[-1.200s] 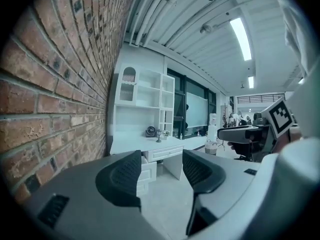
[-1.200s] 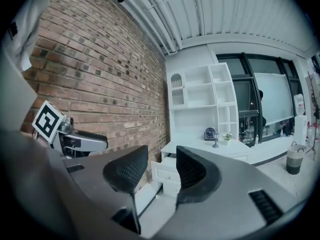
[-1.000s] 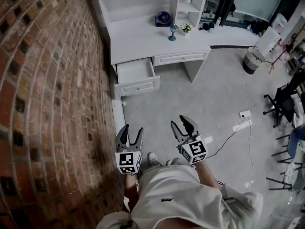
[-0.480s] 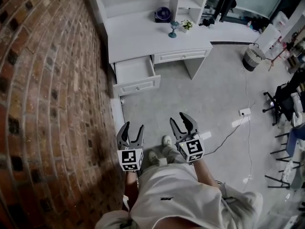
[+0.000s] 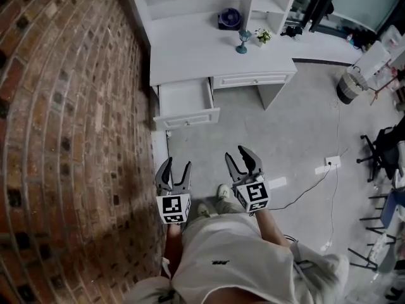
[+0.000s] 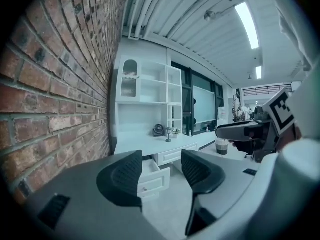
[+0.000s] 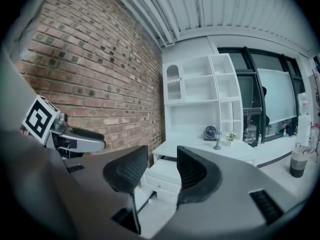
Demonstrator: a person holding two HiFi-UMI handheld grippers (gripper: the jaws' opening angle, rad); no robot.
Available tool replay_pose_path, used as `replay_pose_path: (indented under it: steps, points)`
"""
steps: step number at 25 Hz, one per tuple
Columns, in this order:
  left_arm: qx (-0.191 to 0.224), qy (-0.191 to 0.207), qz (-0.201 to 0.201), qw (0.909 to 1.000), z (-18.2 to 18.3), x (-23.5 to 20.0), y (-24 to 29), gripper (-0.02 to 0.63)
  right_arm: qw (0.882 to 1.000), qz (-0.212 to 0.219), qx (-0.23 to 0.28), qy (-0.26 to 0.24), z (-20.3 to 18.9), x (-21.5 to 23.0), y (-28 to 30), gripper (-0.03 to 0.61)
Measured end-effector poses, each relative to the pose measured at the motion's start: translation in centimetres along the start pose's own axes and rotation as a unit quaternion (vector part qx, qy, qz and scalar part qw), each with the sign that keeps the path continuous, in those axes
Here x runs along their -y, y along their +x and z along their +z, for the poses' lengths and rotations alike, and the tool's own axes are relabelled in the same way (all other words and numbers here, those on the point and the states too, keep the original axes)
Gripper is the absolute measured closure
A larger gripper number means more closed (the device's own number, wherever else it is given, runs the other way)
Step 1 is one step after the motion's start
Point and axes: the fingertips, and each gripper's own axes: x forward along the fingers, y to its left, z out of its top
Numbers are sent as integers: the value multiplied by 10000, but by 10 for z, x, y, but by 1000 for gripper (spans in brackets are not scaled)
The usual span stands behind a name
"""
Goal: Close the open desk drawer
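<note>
A white desk [image 5: 190, 46] stands against the brick wall, and its left drawer [image 5: 185, 101] is pulled out and looks empty inside. The same drawer [image 6: 151, 174] shows between the jaws in the left gripper view, and the drawer [image 7: 162, 176] shows again in the right gripper view. My left gripper [image 5: 174, 174] hangs open over the floor, well short of the drawer front. My right gripper [image 5: 243, 162] is open beside it, also holding nothing. Both are some way from the desk.
A brick wall [image 5: 69, 138] runs along the left. On the desk stand a small fan [image 5: 229, 18], a lamp-shaped ornament [image 5: 242, 41] and a potted plant [image 5: 262, 37]. A bin [image 5: 349, 86], a power strip with cable [image 5: 331, 163] and chairs [image 5: 383, 147] lie to the right.
The desk and drawer have shifted right and look slightly larger in the head view as the person steps closer. Both grippers stay open and keep their pose.
</note>
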Motion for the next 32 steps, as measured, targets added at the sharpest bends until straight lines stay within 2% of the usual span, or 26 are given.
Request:
replay_pose_path:
  steps: [7, 12, 23, 32]
  points:
    - [115, 43, 432, 9990, 25, 9, 31, 362, 9994, 318, 125, 75, 11, 40, 22, 416]
    - [192, 27, 597, 9980, 37, 17, 47, 367, 9988, 442, 196, 100, 15, 62, 33, 416]
    - [165, -29, 664, 9977, 37, 5, 86, 374, 9985, 523, 118, 125, 12, 75, 71, 416]
    - [251, -183, 497, 9983, 37, -35, 136, 382, 9996, 263, -22, 25, 14, 86, 124, 416]
